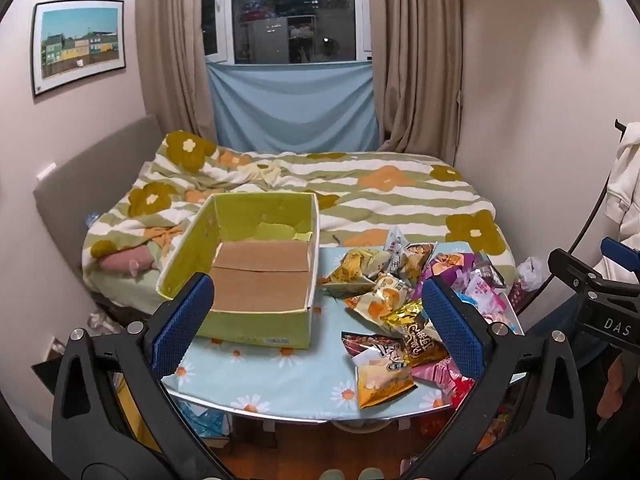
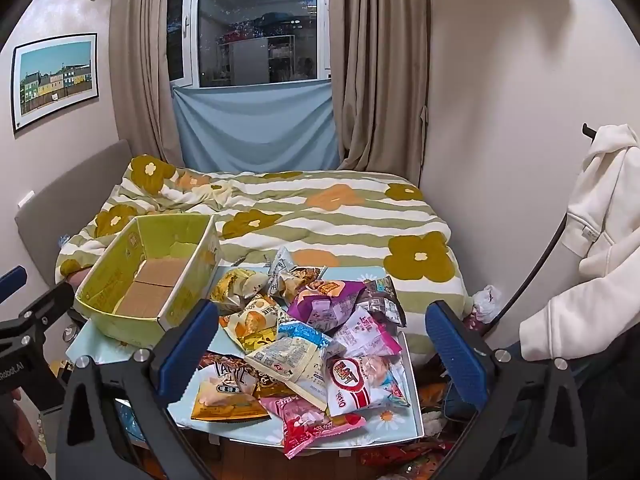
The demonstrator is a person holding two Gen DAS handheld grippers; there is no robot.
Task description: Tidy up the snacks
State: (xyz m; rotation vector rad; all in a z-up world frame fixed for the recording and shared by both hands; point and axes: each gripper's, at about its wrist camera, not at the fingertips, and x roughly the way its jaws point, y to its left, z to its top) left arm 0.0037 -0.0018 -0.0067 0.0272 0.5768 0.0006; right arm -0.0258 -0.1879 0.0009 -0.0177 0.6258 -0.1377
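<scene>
Snacks lie in a loose heap on the right half of a small table with a pale blue daisy cloth, at lower centre of both views. Left of the heap stands a box, green outside with a brown cardboard floor, open at the top and with nothing inside. In the left wrist view the box fills the centre and the heap sits at lower right; in the right wrist view the box is at middle left and the heap sits dead centre.

On top of the heap are a red-and-white pack, a purple pack, a pale cream pack and a pink pack at the near edge, which overhangs the table. An orange pack lies at the near left of the heap.

Left gripper hangs above the table's near edge, its blue-padded jaws wide apart and holding nothing. Right gripper hovers over the heap, jaws likewise wide and bare.

Behind the table is a bed with a striped, flowered quilt. A white hoodie hangs at the right edge.
</scene>
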